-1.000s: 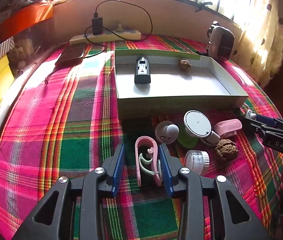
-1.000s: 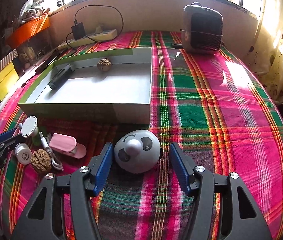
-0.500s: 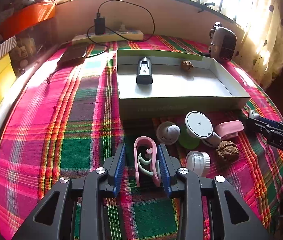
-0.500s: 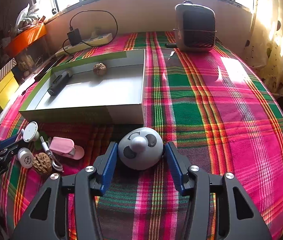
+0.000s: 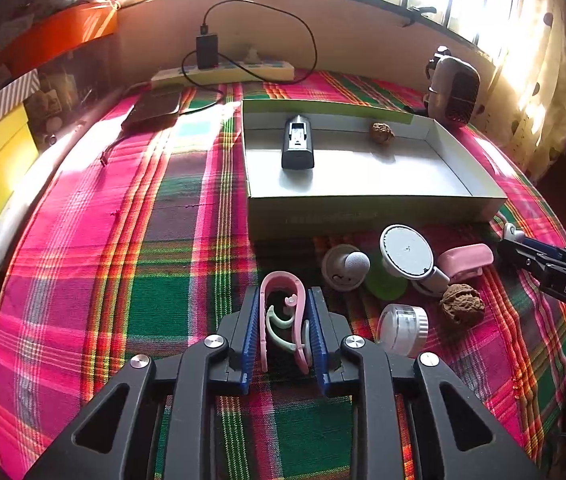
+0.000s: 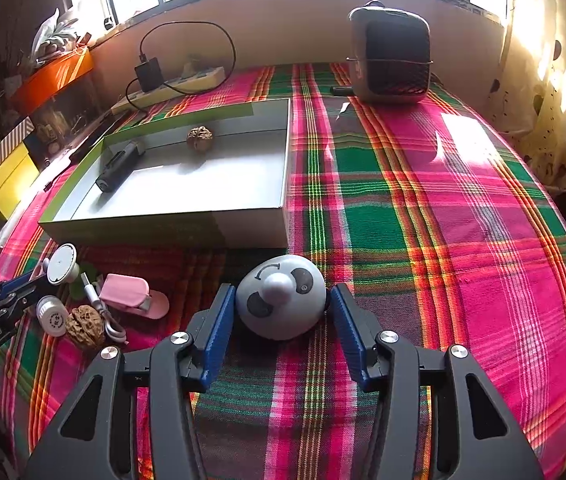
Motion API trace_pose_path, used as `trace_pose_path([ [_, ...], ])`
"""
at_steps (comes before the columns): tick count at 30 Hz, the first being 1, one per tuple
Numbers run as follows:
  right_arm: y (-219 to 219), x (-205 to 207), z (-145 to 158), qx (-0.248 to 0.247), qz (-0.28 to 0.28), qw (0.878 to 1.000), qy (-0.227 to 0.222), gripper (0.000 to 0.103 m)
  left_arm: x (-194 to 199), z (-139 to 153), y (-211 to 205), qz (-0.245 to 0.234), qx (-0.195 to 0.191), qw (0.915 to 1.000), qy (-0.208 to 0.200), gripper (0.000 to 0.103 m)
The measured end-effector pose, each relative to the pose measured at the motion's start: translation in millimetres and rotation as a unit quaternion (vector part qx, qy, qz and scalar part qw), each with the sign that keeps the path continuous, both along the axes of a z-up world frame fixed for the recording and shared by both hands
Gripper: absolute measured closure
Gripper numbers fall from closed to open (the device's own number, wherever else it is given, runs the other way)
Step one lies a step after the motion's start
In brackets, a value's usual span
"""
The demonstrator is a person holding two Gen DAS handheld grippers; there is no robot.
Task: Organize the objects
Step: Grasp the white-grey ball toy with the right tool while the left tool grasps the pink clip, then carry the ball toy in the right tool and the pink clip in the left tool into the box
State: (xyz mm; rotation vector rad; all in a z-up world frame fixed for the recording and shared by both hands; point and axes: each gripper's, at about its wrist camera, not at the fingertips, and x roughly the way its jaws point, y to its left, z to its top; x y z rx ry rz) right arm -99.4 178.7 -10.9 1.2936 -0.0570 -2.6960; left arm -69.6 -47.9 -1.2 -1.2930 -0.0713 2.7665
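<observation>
On the plaid cloth, a pink loop clip with a pale green hook inside stands between the blue pads of my left gripper. Its jaws are closing and both pads touch the loop's sides. My right gripper is shut on a grey panda-faced dome, one pad against each side. Just behind both lies the open white box, also seen from the right wrist. It holds a black device and a walnut.
Loose in front of the box are a round white toy, a white disc, a pink case, a walnut and a white cap. A small heater and a power strip stand at the back.
The left jaws have narrowed from wide apart until they touch the pink clip. The right jaws came in against the panda dome and have held there since.
</observation>
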Motion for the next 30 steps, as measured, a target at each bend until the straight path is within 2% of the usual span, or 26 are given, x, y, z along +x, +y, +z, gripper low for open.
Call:
trace_pose_path([
  [30, -2.5, 4.7, 6.5, 0.011, 0.000, 1.000, 0.010, 0.053, 1.4, 6.8, -3.8, 0.005, 0.001, 1.0000, 0.002, 0.082],
])
